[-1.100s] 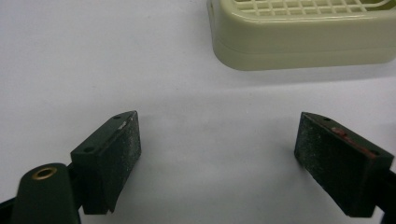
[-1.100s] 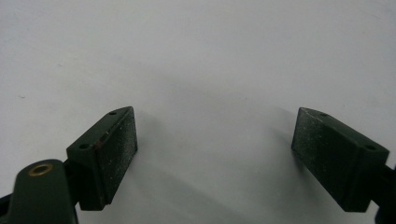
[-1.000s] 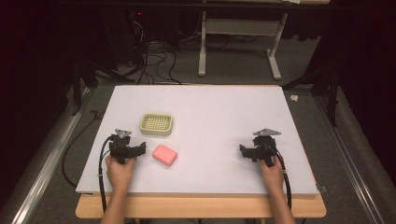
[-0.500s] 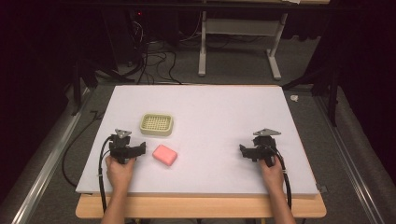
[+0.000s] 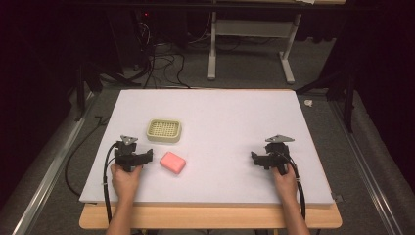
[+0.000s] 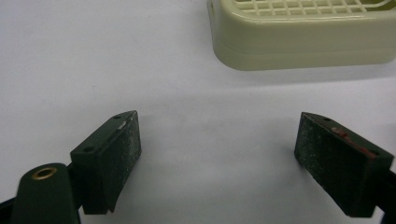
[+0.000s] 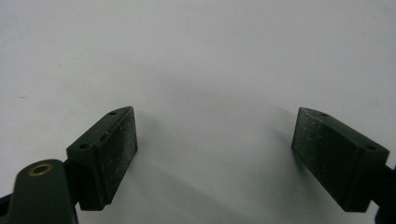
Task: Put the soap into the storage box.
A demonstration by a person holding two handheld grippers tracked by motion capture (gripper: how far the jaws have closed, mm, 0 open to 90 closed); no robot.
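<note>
A pink bar of soap (image 5: pixel 173 163) lies on the white table top (image 5: pixel 230 112), just right of my left gripper (image 5: pixel 132 152). A cream soap dish (image 5: pixel 164 130) with a grid top sits a little beyond the soap. In the left gripper view the dish (image 6: pixel 303 42) stands ahead and to the right, and my left gripper (image 6: pixel 219 123) is open with bare table between its jaws. At the right side of the table my right gripper (image 5: pixel 270 155) rests low; in its own view the right gripper (image 7: pixel 215 116) is open over bare white surface.
A wooden table edge (image 5: pixel 210 218) runs along the near side. Behind the table are a metal stand (image 5: pixel 249 49) and loose cables (image 5: pixel 161 63) on the dark floor. A black cable (image 5: pixel 105 171) trails from the left gripper.
</note>
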